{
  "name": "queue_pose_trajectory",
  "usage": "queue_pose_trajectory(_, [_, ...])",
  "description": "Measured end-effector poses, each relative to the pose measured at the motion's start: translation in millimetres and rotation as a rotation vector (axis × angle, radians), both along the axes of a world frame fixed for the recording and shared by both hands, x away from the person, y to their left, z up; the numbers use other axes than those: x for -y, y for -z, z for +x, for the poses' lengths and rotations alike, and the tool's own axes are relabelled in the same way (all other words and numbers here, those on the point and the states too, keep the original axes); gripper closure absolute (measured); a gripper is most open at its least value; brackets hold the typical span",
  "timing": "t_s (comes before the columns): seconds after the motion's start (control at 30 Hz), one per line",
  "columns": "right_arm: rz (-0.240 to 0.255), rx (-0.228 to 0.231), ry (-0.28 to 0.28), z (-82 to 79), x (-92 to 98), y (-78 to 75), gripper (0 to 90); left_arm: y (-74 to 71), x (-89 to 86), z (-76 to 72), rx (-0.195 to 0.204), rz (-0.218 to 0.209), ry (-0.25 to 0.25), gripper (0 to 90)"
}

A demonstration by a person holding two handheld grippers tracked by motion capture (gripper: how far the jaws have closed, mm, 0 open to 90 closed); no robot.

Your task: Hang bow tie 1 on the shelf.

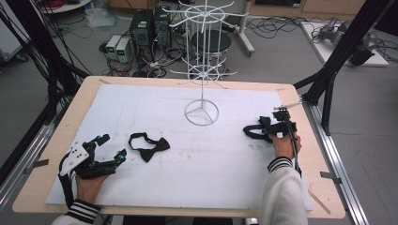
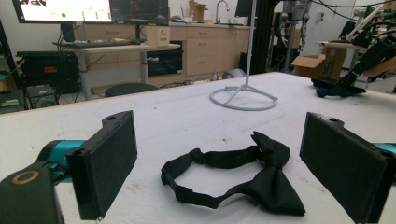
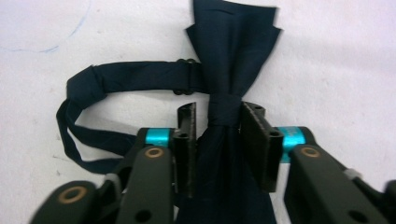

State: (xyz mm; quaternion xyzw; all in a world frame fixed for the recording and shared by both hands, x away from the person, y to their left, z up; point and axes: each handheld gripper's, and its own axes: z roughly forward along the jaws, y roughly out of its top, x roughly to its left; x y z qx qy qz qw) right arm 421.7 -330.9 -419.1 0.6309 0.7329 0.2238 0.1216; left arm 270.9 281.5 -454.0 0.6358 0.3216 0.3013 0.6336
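- Left gripper (image 1: 111, 146) resting on white mat (image 1: 225, 168), jaws wide apart, nothing between them.
- Black bow tie (image 1: 149, 146) lying flat just beside it, ahead of the jaws (image 2: 238, 177).
- Right gripper (image 1: 273, 125) at mat's right edge, jaws clamped across the knot of dark bow tie (image 3: 224, 70).
- White wire rack (image 1: 202, 61) standing upright at far centre.

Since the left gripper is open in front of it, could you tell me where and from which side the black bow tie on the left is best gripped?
Grip the black bow tie at its narrow centre knot, where the fabric is bunched and firm. It lies flat with its strap looping off to one side, so come down from above, with the left gripper fingers straddling the knot across its pinched waist.
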Motion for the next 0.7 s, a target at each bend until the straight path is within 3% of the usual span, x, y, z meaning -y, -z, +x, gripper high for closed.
queue_pose_trajectory(0.07, [0.013, -0.013, 0.015, -0.2, 0.7, 0.2, 74.4, 0.0, -0.3, 0.0, 0.0, 0.005, 0.001, 11.4])
queue_pose_trajectory(0.23, [0.012, -0.016, 0.027, -0.5, 0.6, -0.3, 76.0, 0.0, -0.3, 0.0, 0.0, 0.004, 0.001, 11.4])
queue_pose_trajectory(0.37, [0.052, -0.013, 0.037, -1.7, 3.8, -0.8, 76.0, 0.0, -0.2, 0.0, 0.001, 0.004, 0.0, 11.4])
queue_pose_trajectory(0.67, [0.089, 0.027, 0.012, -4.3, 4.7, -5.1, 76.0, 0.0, -0.1, 0.0, 0.001, 0.003, -0.001, 11.4])
queue_pose_trajectory(0.7, [0.112, 0.051, -0.001, -5.2, 3.7, -6.6, 76.0, 0.0, -0.3, -0.1, 0.0, 0.004, 0.0, 11.4])
